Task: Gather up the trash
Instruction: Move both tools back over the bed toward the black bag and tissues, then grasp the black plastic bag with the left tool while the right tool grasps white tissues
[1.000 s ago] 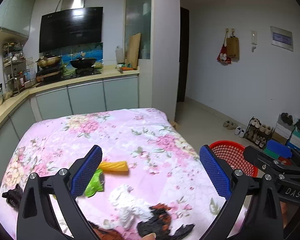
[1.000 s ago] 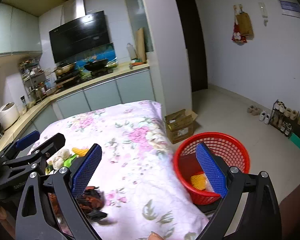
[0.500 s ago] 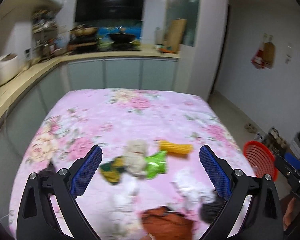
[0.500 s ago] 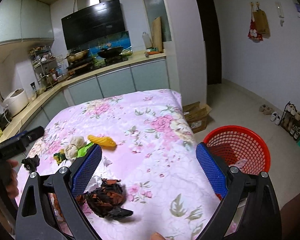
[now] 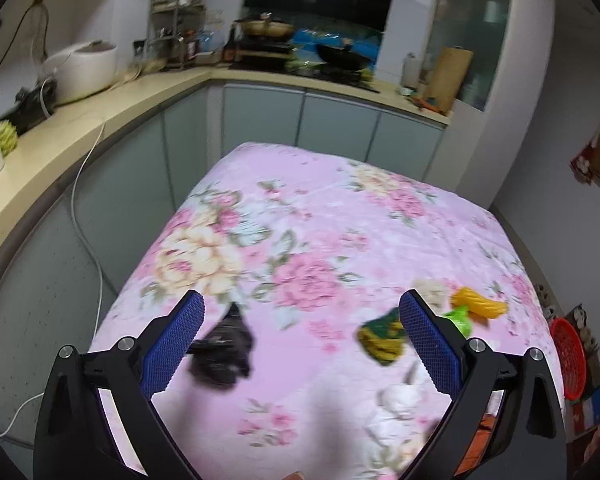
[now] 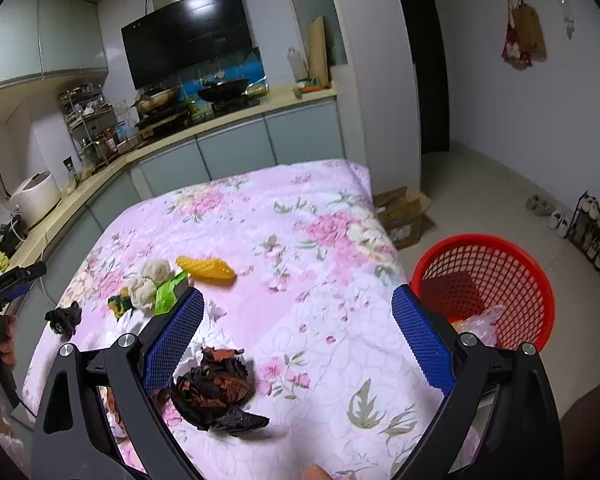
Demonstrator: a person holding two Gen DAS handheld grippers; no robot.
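Though crumpled, black-and-rust trash wad (image 6: 214, 390)

A home kitchen: a range hood (image 6: 188, 36) hangs over a wok (image 6: 223, 89), a rice cooker (image 5: 82, 70) sits on the worktop (image 5: 80, 120), and shoes (image 6: 548, 210) line the wall.
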